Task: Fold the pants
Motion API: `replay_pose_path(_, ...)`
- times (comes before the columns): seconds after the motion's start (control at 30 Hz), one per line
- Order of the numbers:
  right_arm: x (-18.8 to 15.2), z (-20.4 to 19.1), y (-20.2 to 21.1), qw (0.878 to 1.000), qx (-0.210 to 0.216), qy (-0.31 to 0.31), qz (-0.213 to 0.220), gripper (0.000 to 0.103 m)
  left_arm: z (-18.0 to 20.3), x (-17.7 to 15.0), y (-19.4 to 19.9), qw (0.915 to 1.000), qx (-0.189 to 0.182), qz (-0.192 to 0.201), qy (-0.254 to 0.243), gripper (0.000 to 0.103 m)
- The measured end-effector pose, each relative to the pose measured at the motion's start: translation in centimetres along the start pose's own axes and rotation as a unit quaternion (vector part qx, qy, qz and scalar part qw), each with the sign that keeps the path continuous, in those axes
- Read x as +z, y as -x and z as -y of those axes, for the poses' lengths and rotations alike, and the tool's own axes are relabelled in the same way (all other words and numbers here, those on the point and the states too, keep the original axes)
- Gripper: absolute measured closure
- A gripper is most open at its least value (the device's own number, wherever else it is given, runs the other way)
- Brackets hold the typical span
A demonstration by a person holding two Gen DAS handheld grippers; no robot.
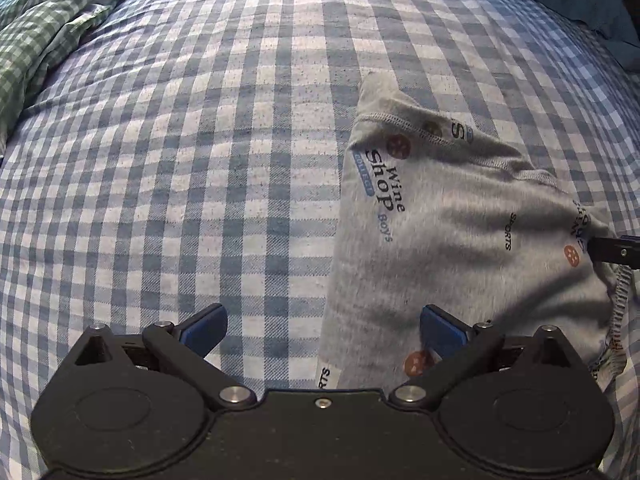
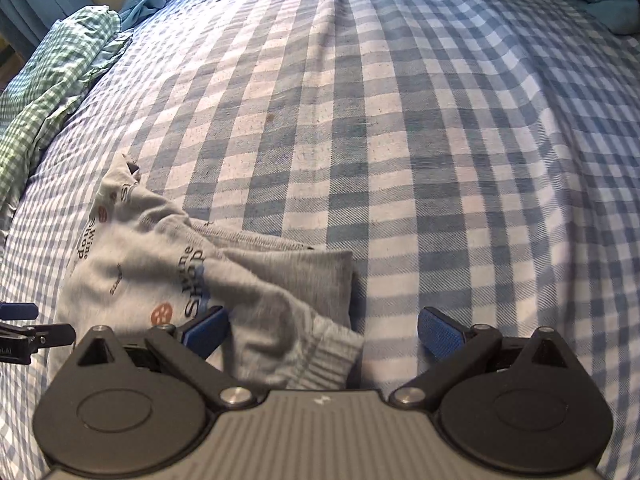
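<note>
We hold both tongs wide apart over the bed, and neither grips anything. The left gripper (image 1: 323, 330) hovers with its blue pads spread; its right-hand pad sits over the near edge of the small grey printed jersey pants (image 1: 460, 240), its left-hand pad over the bare blue-and-white checked bedsheet (image 1: 180, 160). The right gripper (image 2: 323, 330) is equally spread, with a ribbed cuff of the pants lying between its pads and closer to the left-hand one.

The pants lie bunched and partly doubled over, ahead and to the right of the left tongs, ahead and to the left of the right tongs, so between the two. Their long axis appears to run from the ribbed cuff near the right tongs away towards the far stitched hem. We judge the right tongs nearer to a usable edge, the cuff; the left would need to shift rightwards. A crumpled green checked cloth (image 1: 48, 20) lies far left, well apart.
</note>
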State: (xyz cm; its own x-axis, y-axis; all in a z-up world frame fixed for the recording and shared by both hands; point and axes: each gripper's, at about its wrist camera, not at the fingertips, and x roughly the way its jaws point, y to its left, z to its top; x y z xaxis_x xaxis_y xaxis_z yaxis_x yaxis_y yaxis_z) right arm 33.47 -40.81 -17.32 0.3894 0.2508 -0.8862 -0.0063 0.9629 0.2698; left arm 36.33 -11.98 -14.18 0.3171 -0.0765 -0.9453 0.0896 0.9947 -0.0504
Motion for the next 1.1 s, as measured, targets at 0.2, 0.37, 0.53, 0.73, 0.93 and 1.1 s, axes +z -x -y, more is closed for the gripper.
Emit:
replay_pose_path(0.2, 1.3, 0.4, -1.9, 1.000, 0.006, 0.002, -0.011, 0.000, 0.6, 1.4, -1.2, 0.9999, -0.014, 0.010, 0.002, 0.001)
replay_pose_path(0.37, 1.2, -0.6, -2.6, 1.000, -0.003, 0.009, -0.002, 0.000, 0.9, 1.5, -2.6, 0.9999, -0.013, 0.003, 0.008, 0.001)
replay_pose_path(0.53, 0.7, -1.5, -3.1, 1.000, -0.019, 0.009, 0.013, 0.000, 0.0, -0.6, -2.9, 0.9996, -0.015, -0.006, 0.023, 0.001)
replay_pose_path(0.73, 0.2, -1.4, -3.0, 0.999, -0.018, 0.009, 0.031, 0.000, -0.5, -1.4, -2.4, 0.9993, -0.015, -0.015, 0.032, 0.001)
replay_pose_path(0.93, -0.7, -1.0, -2.5, 0.998, -0.020, 0.011, 0.054, 0.000, -0.3, -2.6, -1.5, 0.9990, -0.016, -0.018, 0.038, 0.001)
replay_pose_path(1.1, -1.0, -1.0, -2.3, 0.998, -0.024, 0.010, 0.061, 0.000, -0.3, -3.3, -1.3, 0.9989, -0.020, -0.012, 0.041, 0.001)
